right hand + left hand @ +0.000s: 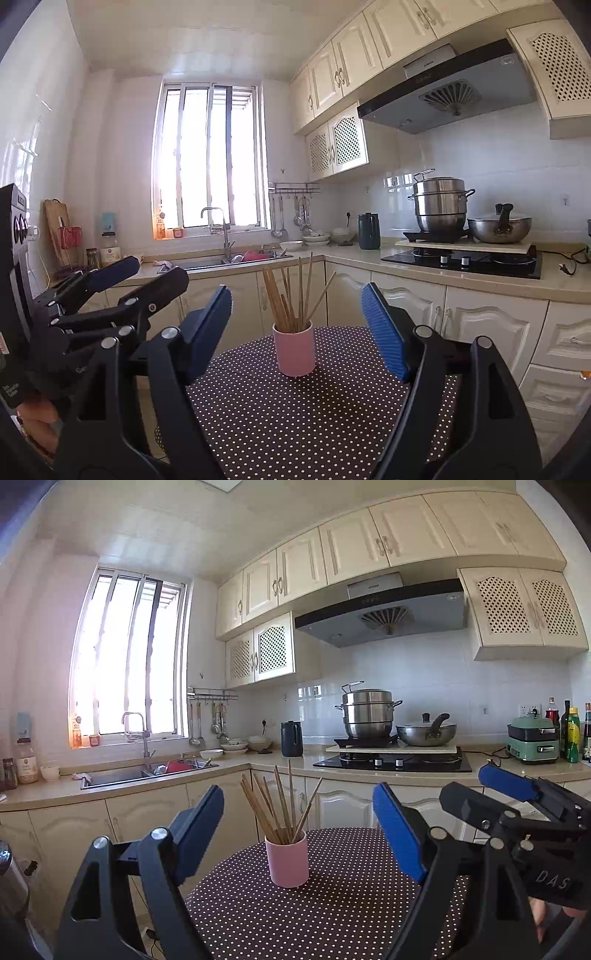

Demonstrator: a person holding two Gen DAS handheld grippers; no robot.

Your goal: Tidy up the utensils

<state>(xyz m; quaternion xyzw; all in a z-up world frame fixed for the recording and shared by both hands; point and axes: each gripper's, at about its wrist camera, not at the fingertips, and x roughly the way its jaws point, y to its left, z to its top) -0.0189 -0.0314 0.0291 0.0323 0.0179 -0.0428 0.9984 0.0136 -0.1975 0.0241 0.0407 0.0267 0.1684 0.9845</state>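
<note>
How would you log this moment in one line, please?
left gripper open, empty | right gripper open, empty | chopsticks in pink cup

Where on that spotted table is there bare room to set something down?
Nearly everywhere: only the pink cup of chopsticks stands on the dotted tablecloth, towards its far edge. The cloth around and in front of the cup is bare. The counter behind, by the sink, is crowded.

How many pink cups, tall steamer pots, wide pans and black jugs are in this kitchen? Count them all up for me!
Pink cup: 1
Tall steamer pot: 1
Wide lidded pan: 1
Black jug: 1
Total: 4
</note>
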